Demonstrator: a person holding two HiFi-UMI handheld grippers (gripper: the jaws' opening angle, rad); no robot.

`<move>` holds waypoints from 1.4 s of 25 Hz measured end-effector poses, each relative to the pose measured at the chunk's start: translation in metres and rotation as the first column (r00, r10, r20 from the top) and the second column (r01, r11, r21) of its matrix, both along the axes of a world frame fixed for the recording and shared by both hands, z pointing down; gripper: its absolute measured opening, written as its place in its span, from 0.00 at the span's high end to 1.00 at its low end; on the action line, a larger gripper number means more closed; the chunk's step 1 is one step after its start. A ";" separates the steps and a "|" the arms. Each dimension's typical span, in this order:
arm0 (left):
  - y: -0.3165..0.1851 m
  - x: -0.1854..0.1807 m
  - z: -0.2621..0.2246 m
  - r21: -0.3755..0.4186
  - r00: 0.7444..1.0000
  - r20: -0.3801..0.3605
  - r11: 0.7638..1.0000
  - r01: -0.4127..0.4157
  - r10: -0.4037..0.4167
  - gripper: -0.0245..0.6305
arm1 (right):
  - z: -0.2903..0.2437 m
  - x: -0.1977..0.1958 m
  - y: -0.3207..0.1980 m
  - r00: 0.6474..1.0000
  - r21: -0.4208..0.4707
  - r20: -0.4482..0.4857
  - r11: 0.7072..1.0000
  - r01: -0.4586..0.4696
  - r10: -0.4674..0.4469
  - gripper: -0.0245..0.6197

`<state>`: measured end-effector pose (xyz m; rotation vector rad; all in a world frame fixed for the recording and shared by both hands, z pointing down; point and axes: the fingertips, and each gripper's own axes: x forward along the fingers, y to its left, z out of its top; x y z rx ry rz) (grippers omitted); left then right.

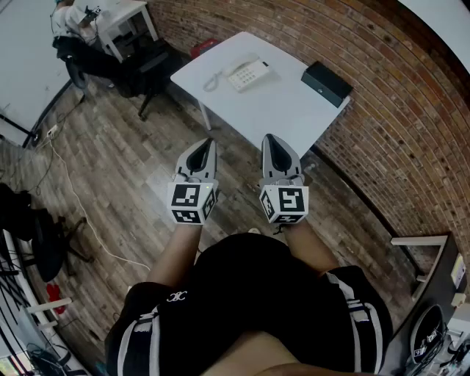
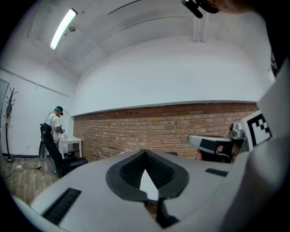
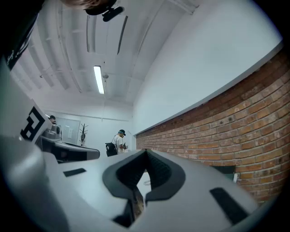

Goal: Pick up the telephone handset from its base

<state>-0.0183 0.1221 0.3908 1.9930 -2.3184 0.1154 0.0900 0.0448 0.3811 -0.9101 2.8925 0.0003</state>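
The white telephone (image 1: 247,73) sits on the far part of a white table (image 1: 283,117). Its handset lies on the base and a coiled cord (image 1: 213,81) trails to the left. Both grippers hang in front of my body, well short of the table and over the wooden floor. My left gripper (image 1: 208,142) is shut with nothing between its jaws, and so is my right gripper (image 1: 269,139). In the left gripper view the left gripper (image 2: 145,152) points towards the brick wall. In the right gripper view the right gripper (image 3: 146,152) also faces the wall, its jaw tips meeting.
A black box (image 1: 327,83) lies on the table's right end by the brick wall (image 1: 396,125). Chairs (image 1: 143,70) and another white desk (image 1: 121,22) stand at the far left, where a person (image 2: 54,123) stands. A cable (image 1: 73,198) runs over the floor on the left.
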 end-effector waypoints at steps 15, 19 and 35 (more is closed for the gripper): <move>-0.018 0.009 0.007 -0.010 1.000 -0.020 1.000 0.002 -0.002 0.96 | 0.004 0.012 -0.014 0.999 -0.042 0.036 0.999 0.004 -0.002 0.96; -0.026 0.018 0.006 0.011 1.000 -0.018 1.000 0.020 -0.019 0.96 | 0.006 0.022 -0.024 0.999 -0.033 0.037 0.999 0.011 -0.009 0.96; -0.071 0.017 0.006 0.015 0.995 0.097 1.000 0.010 -0.011 0.96 | 0.007 0.007 -0.070 0.999 -0.016 0.036 1.000 0.026 -0.025 0.96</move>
